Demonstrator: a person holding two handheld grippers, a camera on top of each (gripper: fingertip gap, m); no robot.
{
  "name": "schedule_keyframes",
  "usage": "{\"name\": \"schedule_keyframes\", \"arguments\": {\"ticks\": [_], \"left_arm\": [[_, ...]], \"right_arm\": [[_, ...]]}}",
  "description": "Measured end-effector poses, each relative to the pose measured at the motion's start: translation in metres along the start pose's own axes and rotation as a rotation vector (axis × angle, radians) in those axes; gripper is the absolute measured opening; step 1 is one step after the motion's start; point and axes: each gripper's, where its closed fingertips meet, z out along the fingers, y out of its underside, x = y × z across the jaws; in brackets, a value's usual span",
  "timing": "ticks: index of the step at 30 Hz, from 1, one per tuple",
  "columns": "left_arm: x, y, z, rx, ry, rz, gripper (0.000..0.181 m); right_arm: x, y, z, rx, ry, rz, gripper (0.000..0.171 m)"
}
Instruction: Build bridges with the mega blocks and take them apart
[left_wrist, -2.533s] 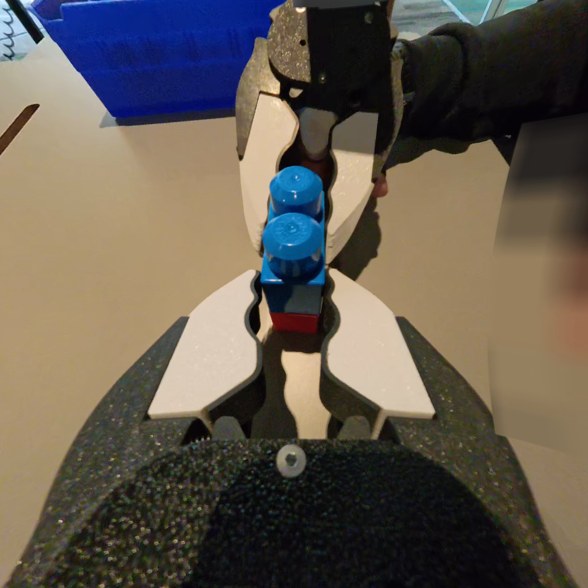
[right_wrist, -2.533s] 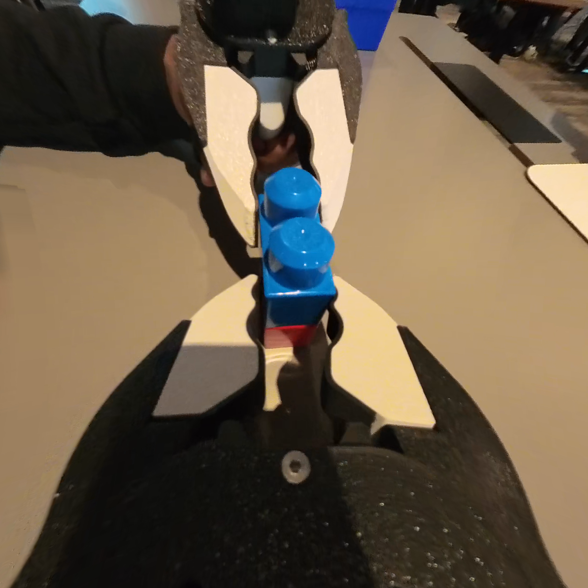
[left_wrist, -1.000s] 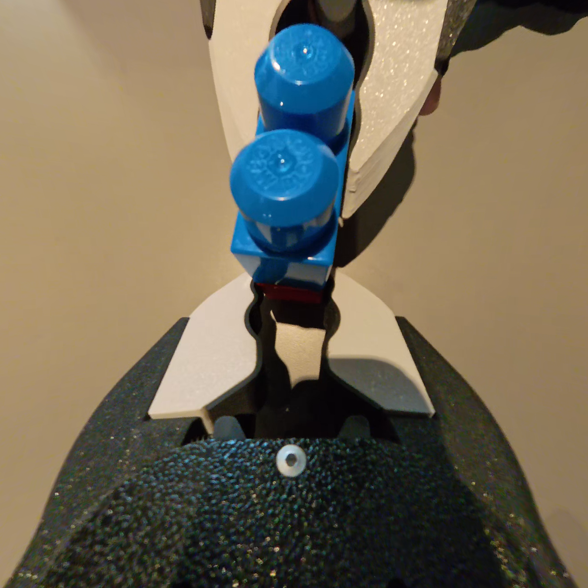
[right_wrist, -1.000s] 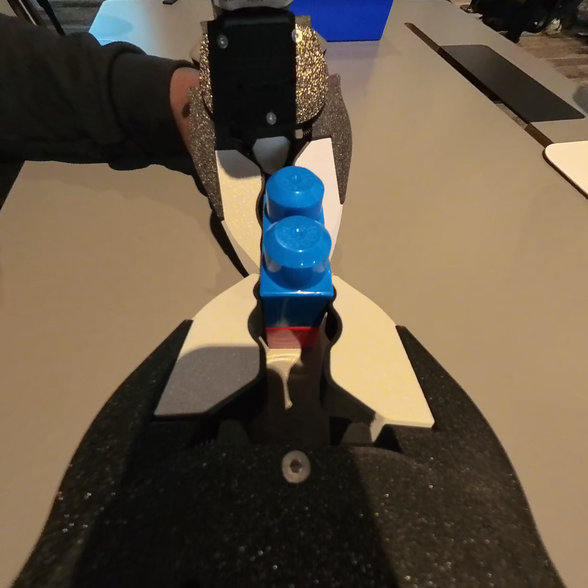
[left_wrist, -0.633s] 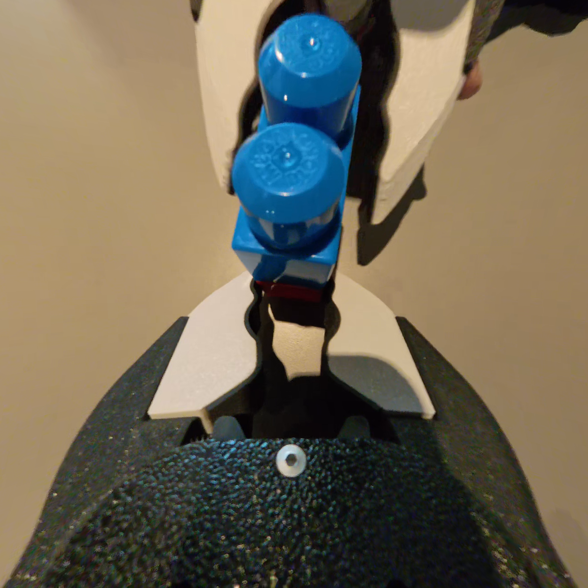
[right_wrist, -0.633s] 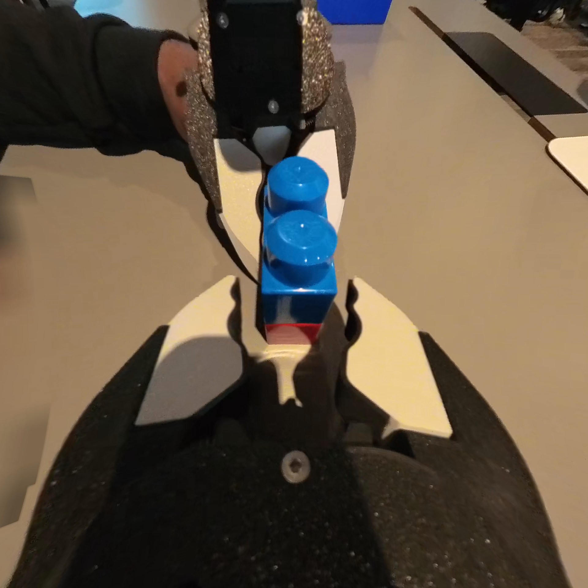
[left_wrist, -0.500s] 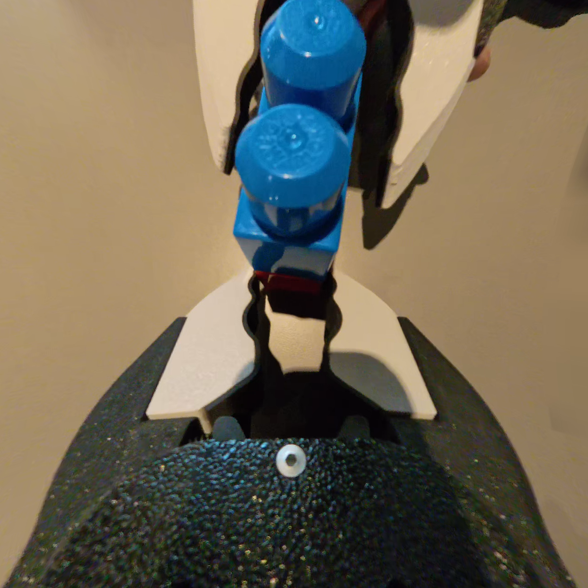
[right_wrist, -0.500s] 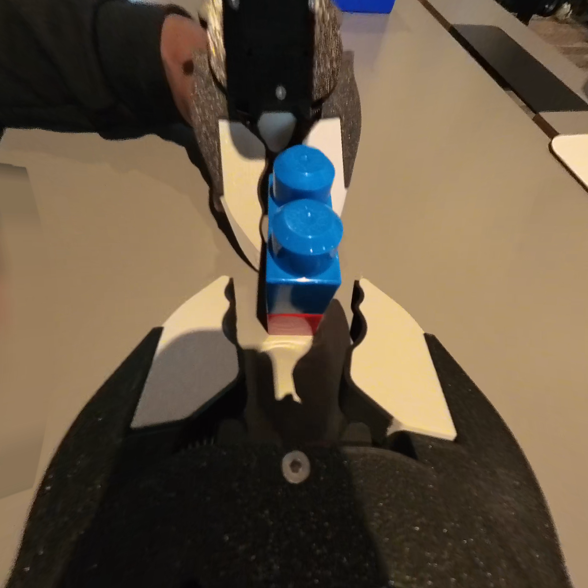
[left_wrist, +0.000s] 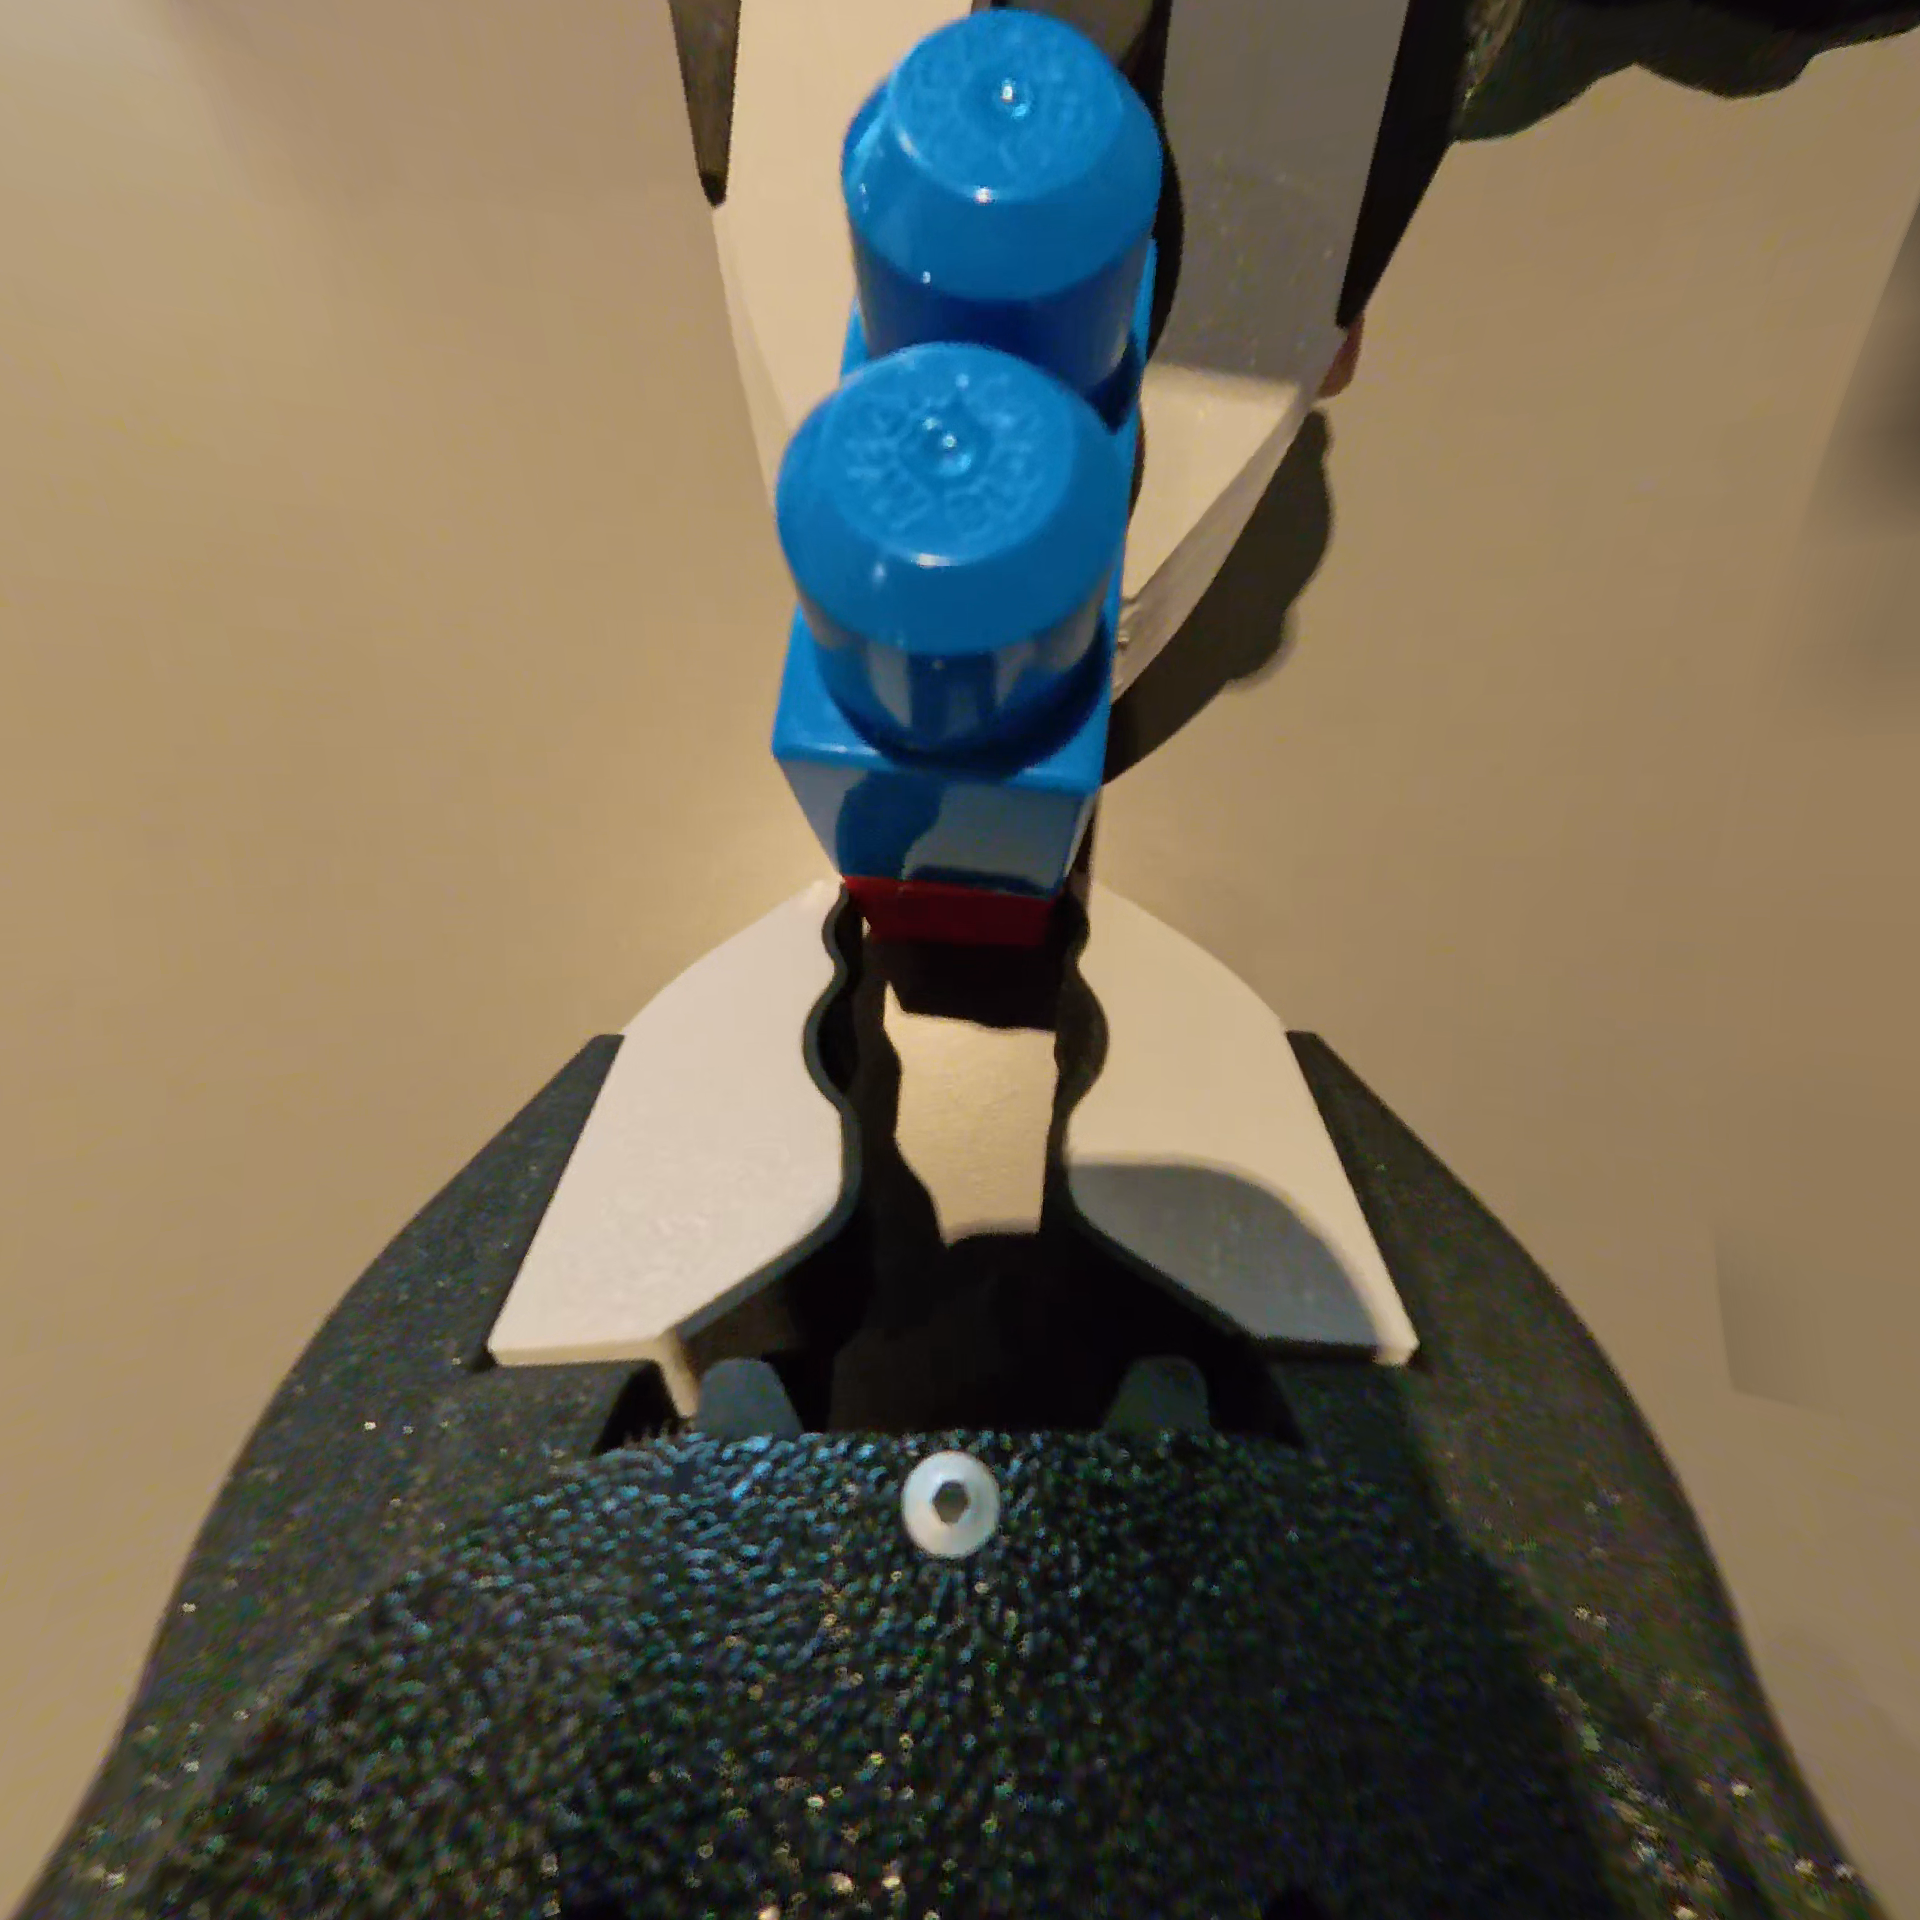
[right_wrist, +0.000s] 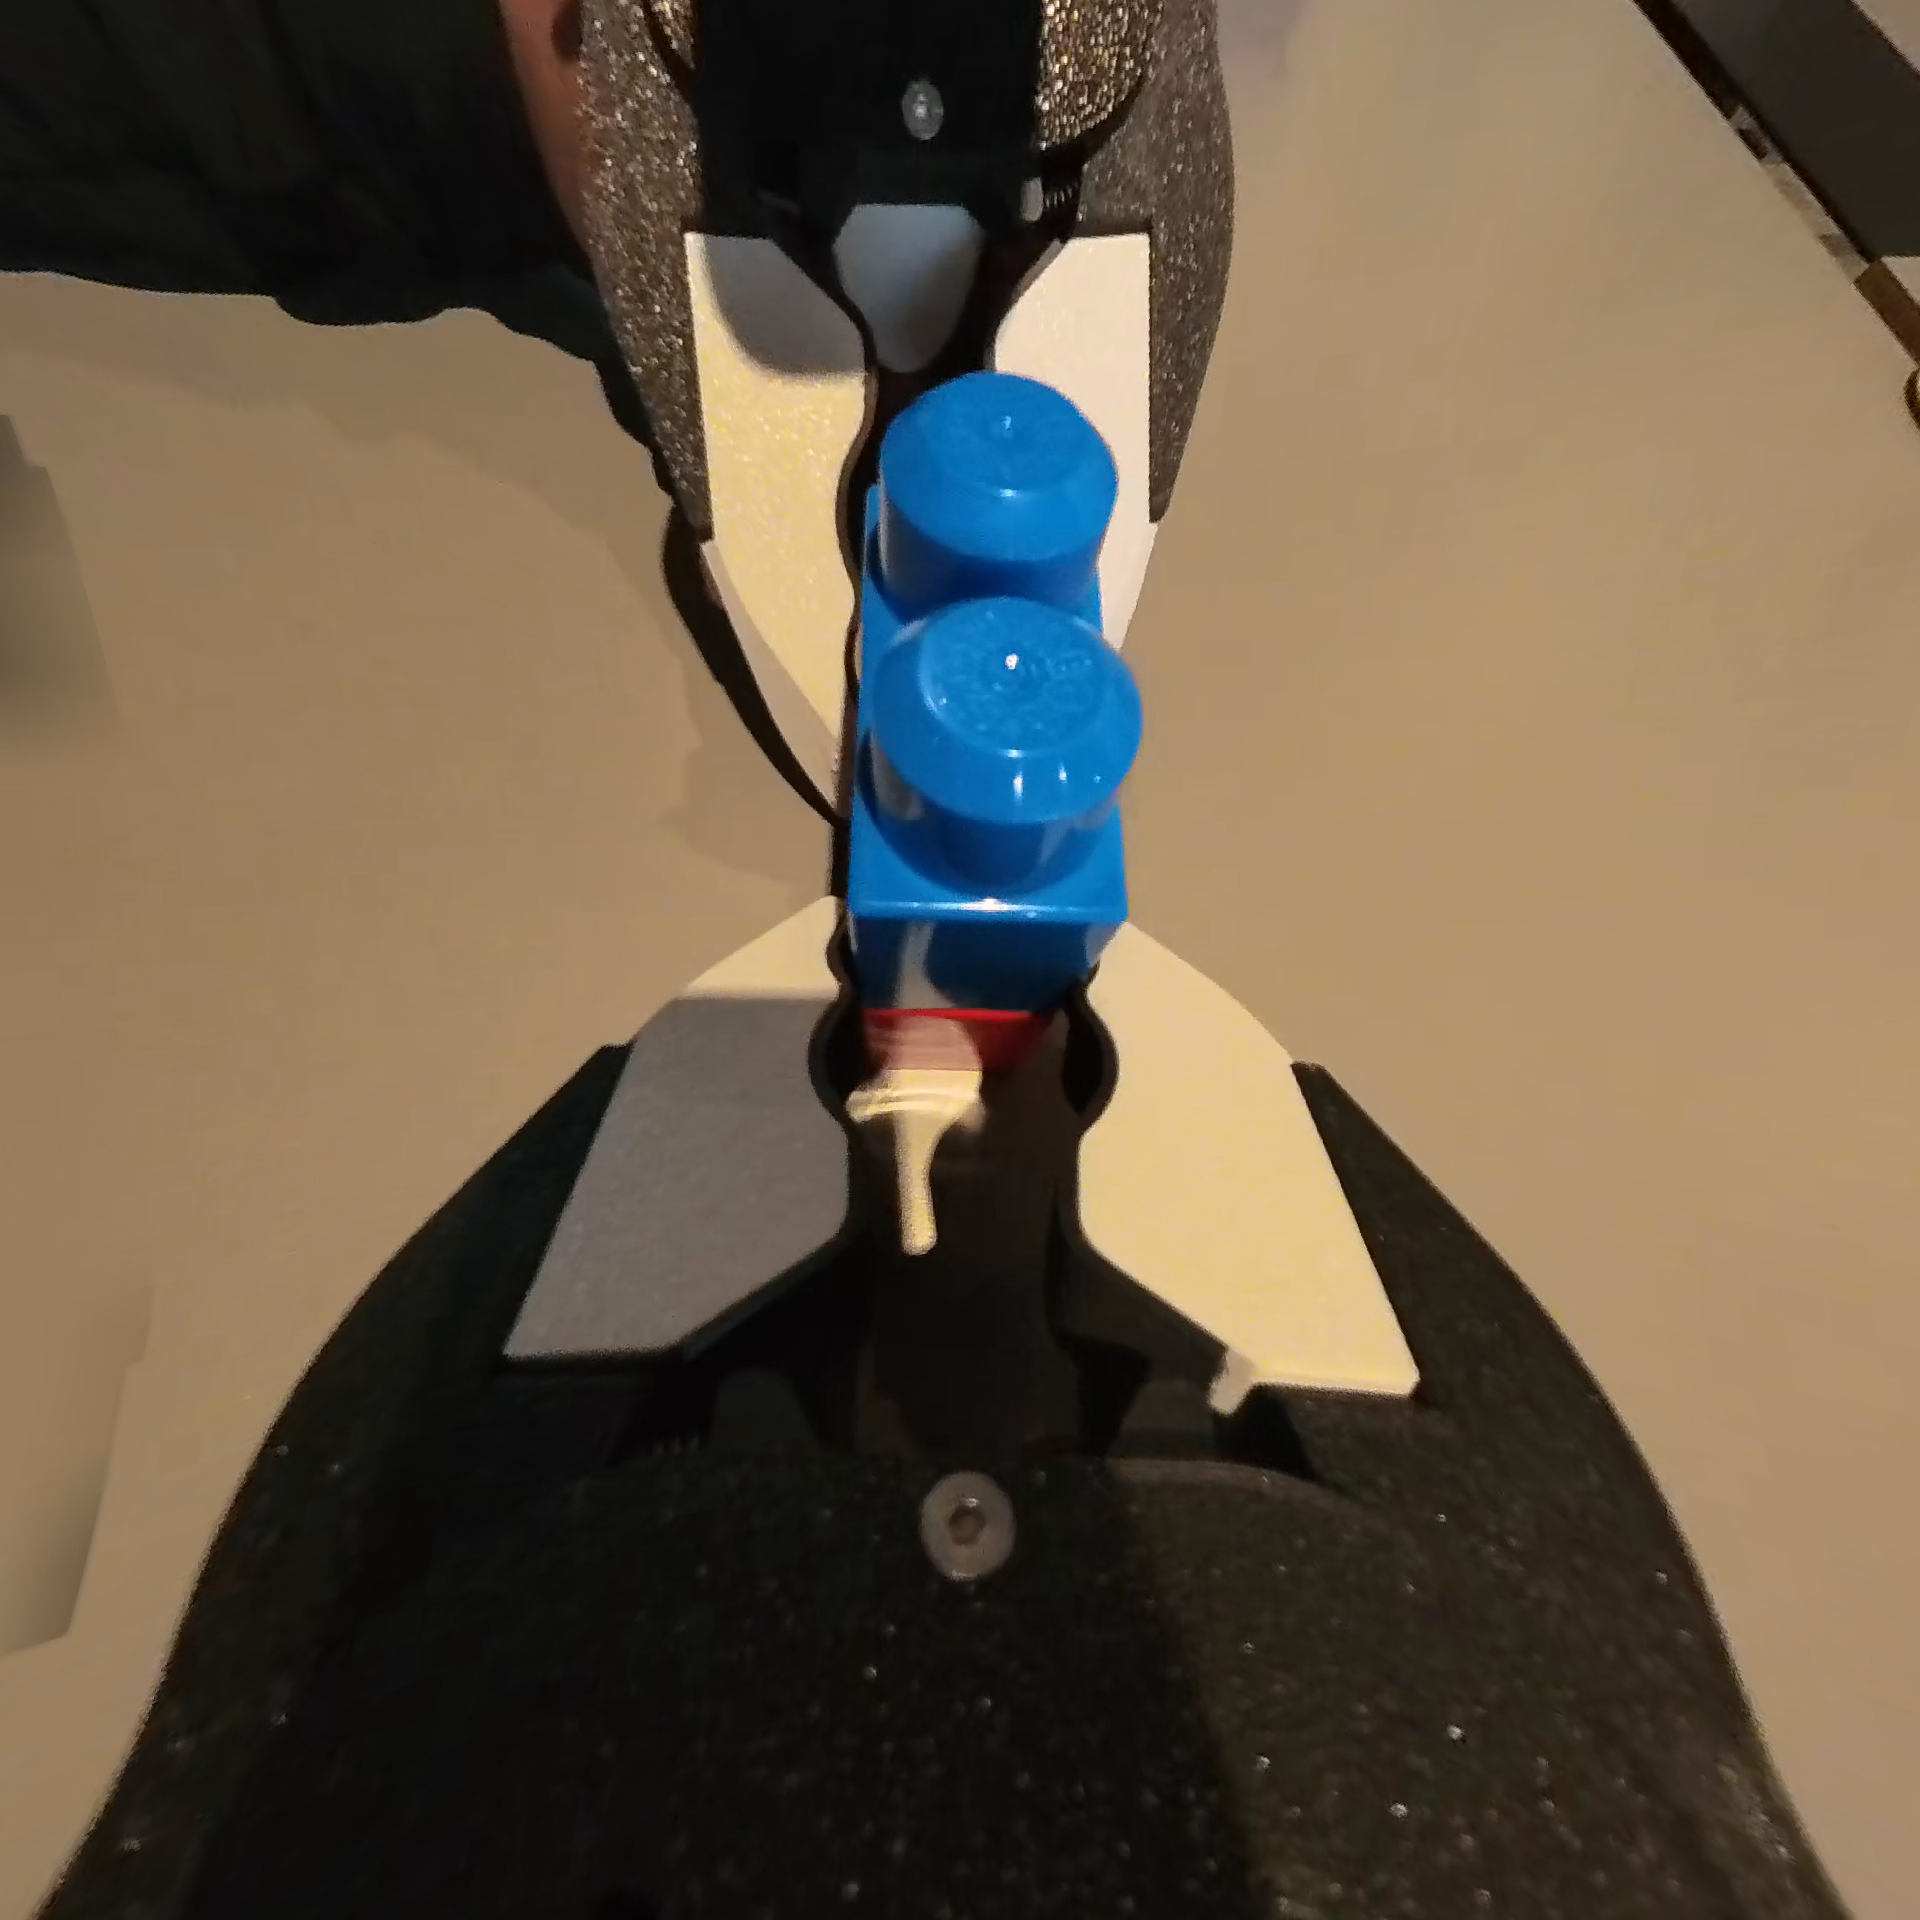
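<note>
one blue block (left_wrist: 940, 800) with two studs, stacked on one red block (left_wrist: 951, 914), above the tan table (left_wrist: 364, 623), left gripper (left_wrist: 951, 925) and right gripper (right_wrist: 961, 987) both closed on the stack's opposite ends, stud embossing unreadable

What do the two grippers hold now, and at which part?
Both grip one stack: blue block on red block. The left gripper pinches its one end at the red block, the right gripper the opposite end.

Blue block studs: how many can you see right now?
2. Both top the blue block, in a row: the near stud toward the right claw, the far stud behind it. None seems hidden.
</note>
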Motion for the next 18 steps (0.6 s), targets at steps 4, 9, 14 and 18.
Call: {"name": "schedule_keyframes", "arguments": {"ticks": [4, 9, 14, 18], "left_arm": [[-0.0001, 0.0001, 0.0001, 0.003, 0.003, 0.000, 0.034], [0.0016, 0.0003, -0.0002, 0.005, 0.019, 0.010, 0.035], [0.0014, 0.0004, -0.0002, -0.004, 0.012, 0.010, 0.034], [0.0013, 0.0002, -0.0001, -0.002, 0.012, 0.007, 0.034]], "right_arm": [[-0.0002, -0.0002, 0.0001, 0.002, -0.007, 0.002, 0.036], [-0.0018, -0.0006, 0.0004, 0.006, -0.023, -0.007, 0.036], [-0.0015, -0.0003, 0.0005, 0.003, -0.023, 0.003, 0.036], [-0.0013, -0.0002, 0.0006, 0.002, -0.020, 0.006, 0.036]]}}
